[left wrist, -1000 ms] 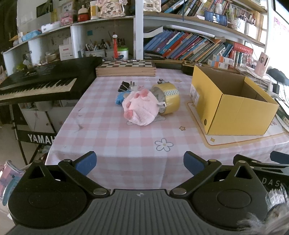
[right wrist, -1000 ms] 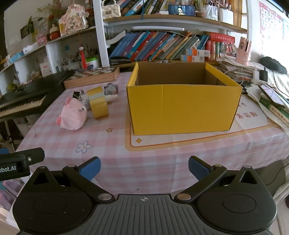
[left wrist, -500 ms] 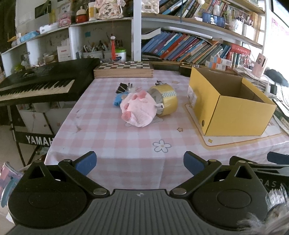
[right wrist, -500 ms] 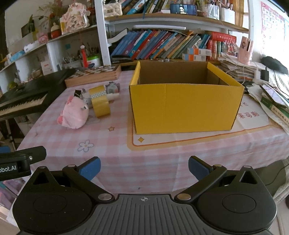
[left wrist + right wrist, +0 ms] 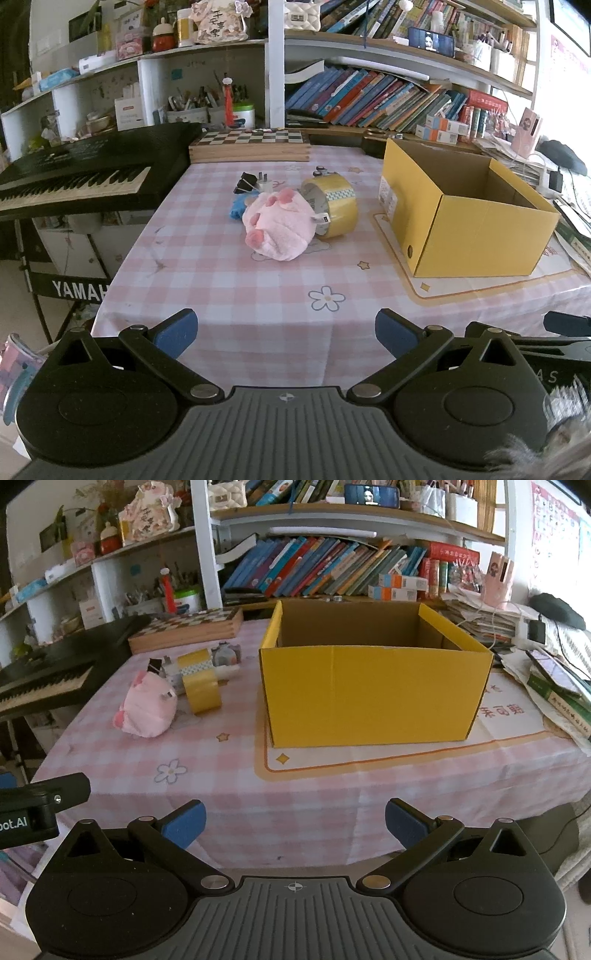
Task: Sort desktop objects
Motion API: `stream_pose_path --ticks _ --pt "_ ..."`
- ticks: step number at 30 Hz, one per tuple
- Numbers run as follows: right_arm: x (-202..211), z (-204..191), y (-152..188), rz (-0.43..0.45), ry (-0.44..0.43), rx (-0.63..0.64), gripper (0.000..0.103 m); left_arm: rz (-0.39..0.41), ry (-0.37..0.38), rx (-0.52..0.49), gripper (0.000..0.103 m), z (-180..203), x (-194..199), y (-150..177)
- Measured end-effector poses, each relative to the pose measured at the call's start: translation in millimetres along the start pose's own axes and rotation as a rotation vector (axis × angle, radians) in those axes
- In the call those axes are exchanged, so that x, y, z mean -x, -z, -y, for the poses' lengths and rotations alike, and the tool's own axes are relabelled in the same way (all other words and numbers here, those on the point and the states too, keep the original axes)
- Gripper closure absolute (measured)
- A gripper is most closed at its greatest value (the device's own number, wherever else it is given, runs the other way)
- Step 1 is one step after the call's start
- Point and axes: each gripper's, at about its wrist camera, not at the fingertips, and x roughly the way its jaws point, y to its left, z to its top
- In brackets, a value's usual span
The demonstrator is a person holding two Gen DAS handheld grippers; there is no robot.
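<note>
The left gripper (image 5: 284,330) hung off the near edge of the table (image 5: 229,295), its jaws wide apart with nothing between them. The right gripper (image 5: 293,821) hung beside it at the same edge, jaws likewise spread and empty.

On the pink checked cloth, the things to be sorted lay in one cluster left of the box (image 5: 373,694). The pink plush (image 5: 282,227) lay nearest, on its side. A roll of yellow tape (image 5: 334,206) stood on edge, touching the plush on its right side. Behind the plush a blue item (image 5: 236,208) showed only partly, so what it was could not be told. Farther back sat a black binder clip (image 5: 243,182) and just beside it a white plug (image 5: 264,181). From the right wrist view a small grey object (image 5: 225,654) stood behind the tape; it was too small to make out.

The yellow box stood open-topped on a white mat with an orange border (image 5: 491,734), well apart from the cluster, and what showed of its inside looked bare.

A chessboard (image 5: 251,142) lay at the far edge of the table. A black keyboard (image 5: 74,181) stood to the left, off the table, and shelves of books (image 5: 369,99) ran along the back wall.
</note>
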Motion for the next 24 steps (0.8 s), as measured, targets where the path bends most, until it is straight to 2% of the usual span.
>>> stream_pose_path --ticks 8,24 --pt "2.3 -4.4 0.7 0.004 -0.034 0.011 0.000 -0.009 0.025 -0.001 0.000 1.5 1.7 1.2" --pt "2.8 -11.3 0.6 0.011 -0.025 0.025 0.000 -0.007 0.028 0.001 0.000 -3.0 4.1 1.0"
